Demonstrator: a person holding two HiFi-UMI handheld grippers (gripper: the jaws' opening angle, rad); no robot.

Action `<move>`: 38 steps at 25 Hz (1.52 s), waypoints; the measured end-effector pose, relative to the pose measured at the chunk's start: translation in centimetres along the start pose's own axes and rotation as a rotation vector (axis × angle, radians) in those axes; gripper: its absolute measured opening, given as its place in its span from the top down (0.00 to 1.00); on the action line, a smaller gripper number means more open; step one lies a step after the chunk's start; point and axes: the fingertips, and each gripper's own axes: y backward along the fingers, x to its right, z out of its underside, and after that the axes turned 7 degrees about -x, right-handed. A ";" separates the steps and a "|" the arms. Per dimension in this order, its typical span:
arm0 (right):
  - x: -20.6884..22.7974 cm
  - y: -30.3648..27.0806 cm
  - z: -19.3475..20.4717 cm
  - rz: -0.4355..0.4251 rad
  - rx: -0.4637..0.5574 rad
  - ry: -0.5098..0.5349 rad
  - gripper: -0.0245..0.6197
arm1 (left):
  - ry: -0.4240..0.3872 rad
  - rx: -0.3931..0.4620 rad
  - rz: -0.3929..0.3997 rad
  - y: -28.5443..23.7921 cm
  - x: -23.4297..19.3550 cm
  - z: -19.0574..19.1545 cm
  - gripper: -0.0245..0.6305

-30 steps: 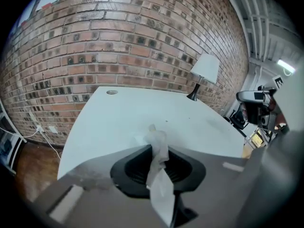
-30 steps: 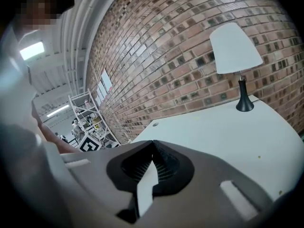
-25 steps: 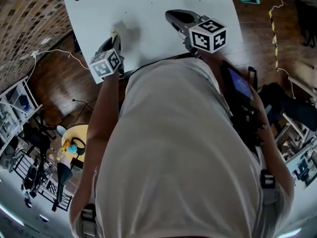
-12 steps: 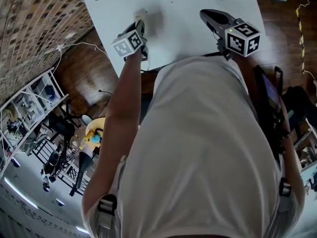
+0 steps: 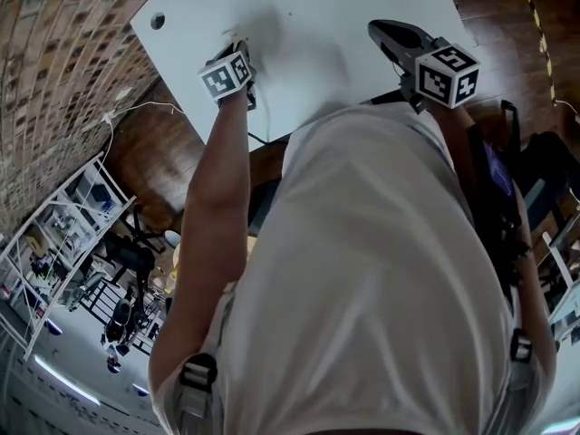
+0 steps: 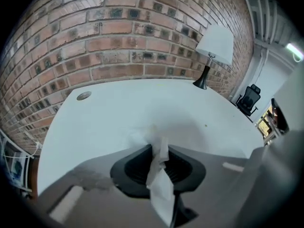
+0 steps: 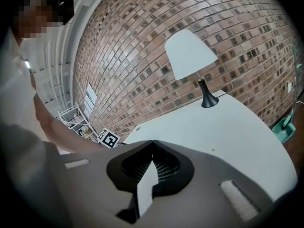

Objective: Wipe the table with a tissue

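The tissue (image 6: pixel 160 186), pinched in the left hand-held gripper (image 6: pixel 156 150), looks light, limp and easily torn, so it is best held by its bunched middle. The right hand-held gripper (image 7: pixel 152 144) is closed and empty.

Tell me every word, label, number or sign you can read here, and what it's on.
No readable words or numbers anywhere in these views.
Left marker cube and right marker cube: black-and-white square patterns only, no letters.
White sheets on the far brick wall: too small to read.
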 end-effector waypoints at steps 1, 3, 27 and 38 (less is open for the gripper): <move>0.2 0.3 0.0 0.007 0.002 -0.003 0.95 | -0.012 -0.005 -0.015 -0.2 0.1 0.1 0.86; 0.7 0.8 0.2 0.021 0.003 -0.010 0.95 | -0.043 -0.008 -0.049 -0.3 0.2 0.0 0.86; 1.8 0.8 0.7 -0.005 0.004 -0.030 0.95 | -0.192 -0.050 0.173 -0.4 11.4 2.1 0.86; 2.4 1.6 0.4 -0.022 -0.004 -0.003 0.95 | -0.163 0.040 0.227 0.6 14.1 1.3 0.85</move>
